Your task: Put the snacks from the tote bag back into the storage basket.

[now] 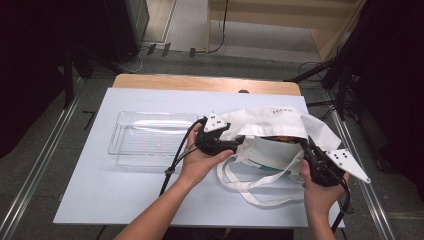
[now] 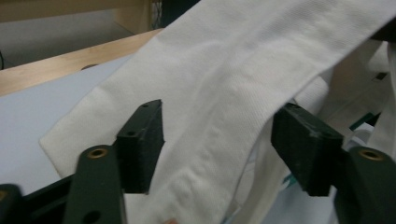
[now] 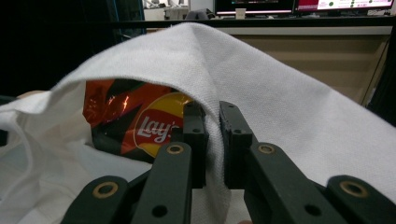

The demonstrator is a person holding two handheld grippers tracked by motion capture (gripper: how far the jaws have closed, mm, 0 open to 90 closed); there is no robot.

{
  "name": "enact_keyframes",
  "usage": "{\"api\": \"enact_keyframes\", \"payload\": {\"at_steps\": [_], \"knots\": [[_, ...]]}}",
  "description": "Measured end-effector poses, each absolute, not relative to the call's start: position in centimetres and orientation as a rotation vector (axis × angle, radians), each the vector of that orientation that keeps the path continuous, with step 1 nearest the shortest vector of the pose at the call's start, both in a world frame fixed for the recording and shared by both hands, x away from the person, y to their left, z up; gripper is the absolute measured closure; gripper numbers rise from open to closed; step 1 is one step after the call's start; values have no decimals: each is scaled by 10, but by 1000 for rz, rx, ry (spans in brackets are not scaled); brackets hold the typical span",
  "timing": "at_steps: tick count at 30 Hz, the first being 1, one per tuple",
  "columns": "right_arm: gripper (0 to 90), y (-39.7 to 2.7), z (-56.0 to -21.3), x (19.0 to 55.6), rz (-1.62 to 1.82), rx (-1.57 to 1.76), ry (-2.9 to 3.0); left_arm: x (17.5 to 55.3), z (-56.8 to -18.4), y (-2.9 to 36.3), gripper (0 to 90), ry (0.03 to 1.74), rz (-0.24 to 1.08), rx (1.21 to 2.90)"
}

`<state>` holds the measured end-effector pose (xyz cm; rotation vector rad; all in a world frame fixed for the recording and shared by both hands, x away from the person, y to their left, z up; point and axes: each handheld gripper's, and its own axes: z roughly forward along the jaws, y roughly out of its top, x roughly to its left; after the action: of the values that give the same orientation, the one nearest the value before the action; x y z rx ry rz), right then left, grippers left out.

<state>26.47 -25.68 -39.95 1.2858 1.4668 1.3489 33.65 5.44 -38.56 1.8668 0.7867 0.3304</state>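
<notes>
Tote bag (image 3: 280, 93) rim pinched in right hand-held gripper (image 3: 212, 140), chips (image 3: 140, 121) inside

Pale table (image 1: 100, 200) carries a clear tray (image 1: 150, 138) and white tote bag (image 1: 270, 125).

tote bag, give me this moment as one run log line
tote bag: mouth lifted, chip bag inside | right gripper: shut on bag rim | left gripper: open, fabric between jaws | clear tray: empty

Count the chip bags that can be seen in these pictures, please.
1. A Lay's chip bag lies inside the white tote bag, under the cloth edge lifted by the right hand-held gripper. The cloth covers most of the inside, so more bags may be hidden.
</notes>
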Motion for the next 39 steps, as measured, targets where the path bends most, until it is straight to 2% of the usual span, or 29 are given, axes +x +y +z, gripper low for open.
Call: {"api": "enact_keyframes", "payload": {"at_steps": [7, 11, 13, 16, 17, 18, 21, 22, 23, 32, 39], "knots": [[841, -259, -396, 268, 1384, 1285, 1467, 319, -372, 56, 231, 686, 351, 1812], [840, -258, -393, 268, 1402, 1278, 1461, 313, -368, 37, 238, 658, 463, 1878], [839, -259, -390, 267, 1417, 1281, 1457, 314, -369, 33, 245, 658, 461, 1899], [839, -260, -388, 266, 1422, 1270, 1448, 326, -379, 25, 410, 705, 481, 1921], [839, -260, -387, 266, 1424, 1273, 1449, 329, -380, 25, 434, 710, 473, 1919], [838, -261, -387, 266, 1421, 1271, 1449, 330, -381, 25, 532, 710, 474, 1927], [838, -263, -385, 265, 1430, 1262, 1447, 330, -379, 27, 748, 709, 479, 1932], [839, -263, -384, 265, 1434, 1262, 1445, 329, -375, 30, 849, 703, 486, 1924], [838, -264, -383, 265, 1435, 1252, 1443, 329, -372, 32, 882, 701, 490, 1914], [835, -269, -368, 271, 1433, 1240, 1440, 348, -348, 31, 900, 741, 454, 1853], [830, -270, -358, 283, 1391, 1239, 1446, 383, -339, 21, 895, 876, 356, 1767]]}}
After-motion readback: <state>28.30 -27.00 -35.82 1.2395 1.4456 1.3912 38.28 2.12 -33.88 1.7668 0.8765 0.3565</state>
